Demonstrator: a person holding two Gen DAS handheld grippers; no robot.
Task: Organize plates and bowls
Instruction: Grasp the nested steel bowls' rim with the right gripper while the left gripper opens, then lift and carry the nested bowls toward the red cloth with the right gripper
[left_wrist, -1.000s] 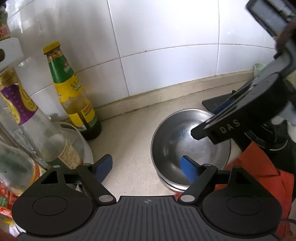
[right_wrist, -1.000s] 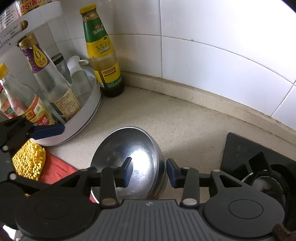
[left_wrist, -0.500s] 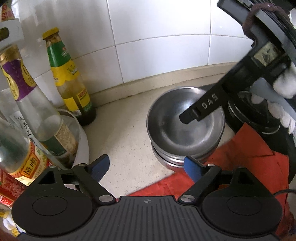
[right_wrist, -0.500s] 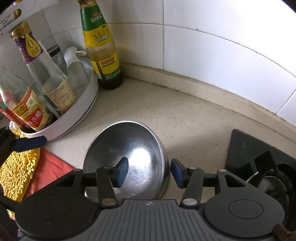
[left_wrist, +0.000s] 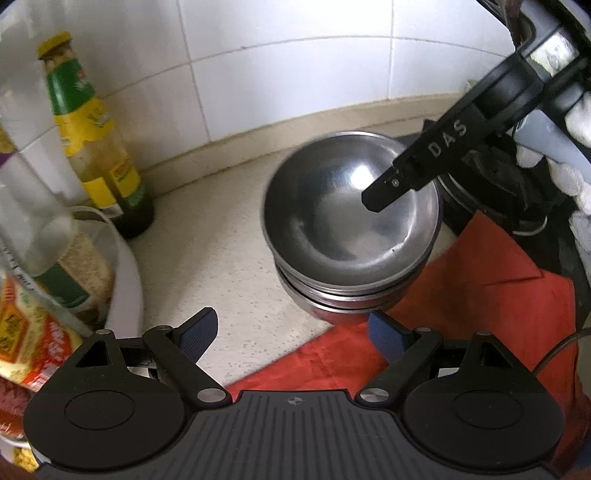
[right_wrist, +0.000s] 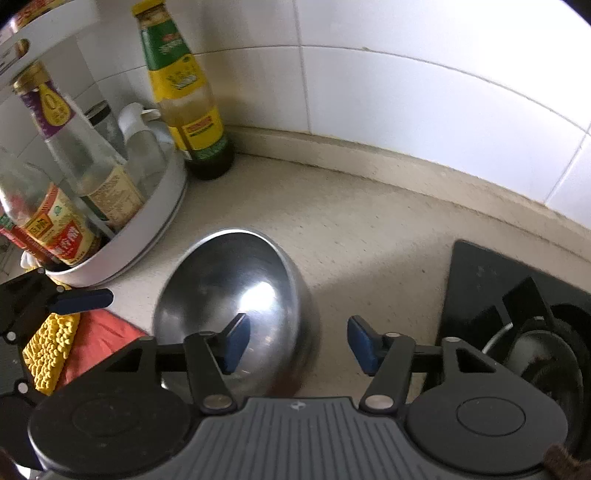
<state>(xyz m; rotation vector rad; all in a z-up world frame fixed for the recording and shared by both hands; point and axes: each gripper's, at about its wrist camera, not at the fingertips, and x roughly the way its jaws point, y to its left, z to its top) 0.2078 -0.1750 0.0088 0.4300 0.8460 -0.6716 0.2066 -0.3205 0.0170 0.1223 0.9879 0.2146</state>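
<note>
A stack of steel bowls (left_wrist: 351, 229) stands on the beige counter, its near side resting on a red cloth (left_wrist: 480, 295). My left gripper (left_wrist: 291, 325) is open just short of the stack, with nothing between its fingers. My right gripper (right_wrist: 297, 328) straddles the top bowl (right_wrist: 229, 291): one blue pad is inside it, the other outside past the rim. Its jaws are opening and neither pad presses on the rim. In the left wrist view the right gripper's finger (left_wrist: 417, 166) reaches down into the bowl. The left gripper's finger (right_wrist: 81, 299) shows at the left edge of the right wrist view.
A white round rack (right_wrist: 147, 229) with several bottles stands left of the bowls. A green-and-yellow sauce bottle (right_wrist: 188, 103) is by the tiled wall. A black gas stove (right_wrist: 517, 314) lies to the right. A yellow scrubbing pad (right_wrist: 48, 347) lies on the red cloth.
My right gripper's jaws have spread apart around the bowl's rim. My left gripper has drawn back from the stack and lower, and its jaws have widened a little.
</note>
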